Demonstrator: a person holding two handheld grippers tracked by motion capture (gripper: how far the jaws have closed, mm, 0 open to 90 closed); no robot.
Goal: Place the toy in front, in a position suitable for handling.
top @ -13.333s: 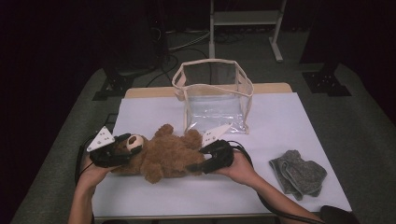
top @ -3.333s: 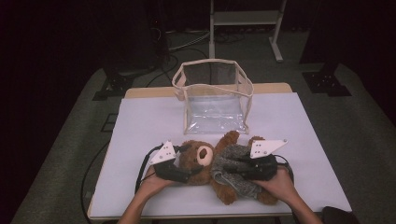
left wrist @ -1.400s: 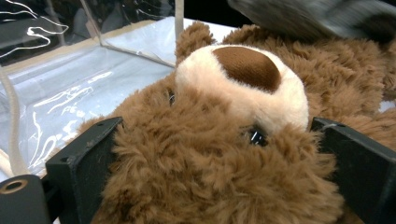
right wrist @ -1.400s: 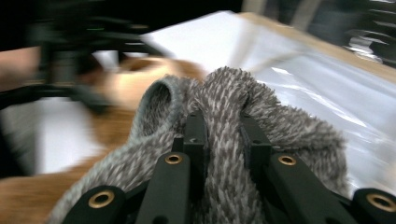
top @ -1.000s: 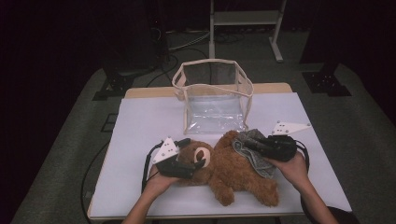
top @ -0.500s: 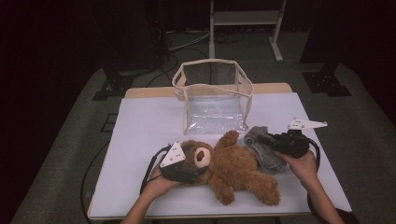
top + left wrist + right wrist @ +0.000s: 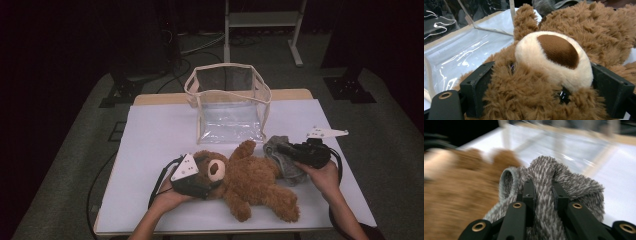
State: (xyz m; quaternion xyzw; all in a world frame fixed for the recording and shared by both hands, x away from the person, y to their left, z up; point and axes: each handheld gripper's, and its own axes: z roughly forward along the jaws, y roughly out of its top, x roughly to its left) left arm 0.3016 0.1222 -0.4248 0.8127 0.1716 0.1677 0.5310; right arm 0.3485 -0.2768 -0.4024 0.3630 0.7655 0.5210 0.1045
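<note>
A brown teddy bear [image 7: 250, 182] lies on its back on the white table [image 7: 160, 135], head to the left. My left gripper [image 7: 212, 172] is shut on the bear's head [image 7: 554, 50]. Its jaws press into the fur on either side of the muzzle and have just been closing on it. My right gripper [image 7: 282, 148] is shut on a grey knitted garment [image 7: 282, 167] bunched at the bear's right side. In the right gripper view the jaws [image 7: 543, 187] pinch a fold of the garment [image 7: 576, 185], with the blurred bear to the left.
A clear plastic bag with beige trim [image 7: 230, 102] stands open at the back of the table, just behind the bear's raised arm. Bare white tabletop lies to the left and at the far right. Beyond the table edges the floor is dark.
My right gripper has drawn the grey garment a little to the right, away from the bear's body. The left gripper has stayed on the bear's head.
</note>
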